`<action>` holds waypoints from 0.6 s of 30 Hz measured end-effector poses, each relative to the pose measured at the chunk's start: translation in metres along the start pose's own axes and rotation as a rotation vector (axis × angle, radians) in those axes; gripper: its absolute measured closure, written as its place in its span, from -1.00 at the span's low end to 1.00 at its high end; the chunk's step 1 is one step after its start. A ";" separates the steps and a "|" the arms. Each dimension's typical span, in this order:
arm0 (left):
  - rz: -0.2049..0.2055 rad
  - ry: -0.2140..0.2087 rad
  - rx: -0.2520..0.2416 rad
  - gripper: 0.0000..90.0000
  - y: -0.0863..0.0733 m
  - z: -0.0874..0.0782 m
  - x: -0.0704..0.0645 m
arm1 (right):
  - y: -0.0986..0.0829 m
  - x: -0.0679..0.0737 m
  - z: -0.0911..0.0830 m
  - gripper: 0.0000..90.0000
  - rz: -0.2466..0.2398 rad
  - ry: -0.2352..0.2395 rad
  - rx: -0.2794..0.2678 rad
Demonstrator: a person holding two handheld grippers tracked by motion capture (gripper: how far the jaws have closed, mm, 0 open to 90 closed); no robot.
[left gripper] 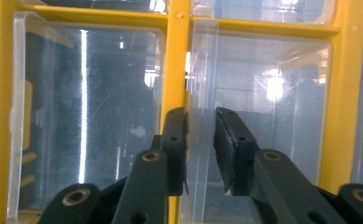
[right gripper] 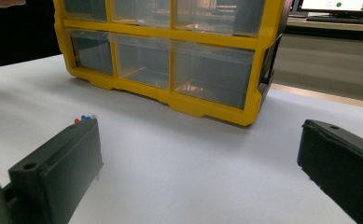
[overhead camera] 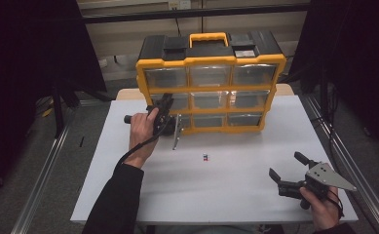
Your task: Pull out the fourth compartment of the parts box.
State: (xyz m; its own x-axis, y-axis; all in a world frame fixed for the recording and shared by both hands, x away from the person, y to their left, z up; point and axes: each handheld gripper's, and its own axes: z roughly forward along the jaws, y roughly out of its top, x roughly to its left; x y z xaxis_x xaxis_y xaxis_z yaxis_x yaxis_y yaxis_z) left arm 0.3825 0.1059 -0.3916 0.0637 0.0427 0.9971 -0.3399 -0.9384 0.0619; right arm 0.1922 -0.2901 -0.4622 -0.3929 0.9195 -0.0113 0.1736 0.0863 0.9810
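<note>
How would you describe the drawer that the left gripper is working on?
Find the yellow drawer cabinet on the white table. The drawer is in its bottom row, at the left end. Unlike its closed neighbours, its clear front sticks out, with the left gripper at it.

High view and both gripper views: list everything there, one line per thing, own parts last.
Drawer organiser: one, yellow frame with black top and yellow handle, far middle of table.
Clear drawers: nine, transparent, in three rows; the bottom left one is pulled out.
Small items: a tiny red, blue and white cluster, table centre.
Table: one, white.
Left gripper: black, slightly parted around the pulled drawer's front.
Right gripper: black, open, near right.
</note>
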 end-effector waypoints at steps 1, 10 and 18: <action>0.005 0.008 -0.007 0.69 0.000 0.000 0.001 | 0.000 0.000 0.000 -1.00 0.000 0.000 0.000; -0.005 0.000 0.004 0.73 0.000 -0.001 0.001 | 0.000 0.000 0.000 -1.00 -0.003 -0.001 0.002; -0.010 0.000 -0.012 0.74 0.000 -0.002 0.000 | 0.000 0.000 0.000 -1.00 -0.002 0.003 0.001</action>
State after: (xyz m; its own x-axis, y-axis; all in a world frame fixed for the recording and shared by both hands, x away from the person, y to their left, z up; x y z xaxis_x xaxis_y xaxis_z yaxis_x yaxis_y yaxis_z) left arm 0.3808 0.1069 -0.3918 0.0669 0.0525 0.9964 -0.3508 -0.9336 0.0727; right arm 0.1922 -0.2905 -0.4622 -0.3961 0.9181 -0.0123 0.1737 0.0880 0.9809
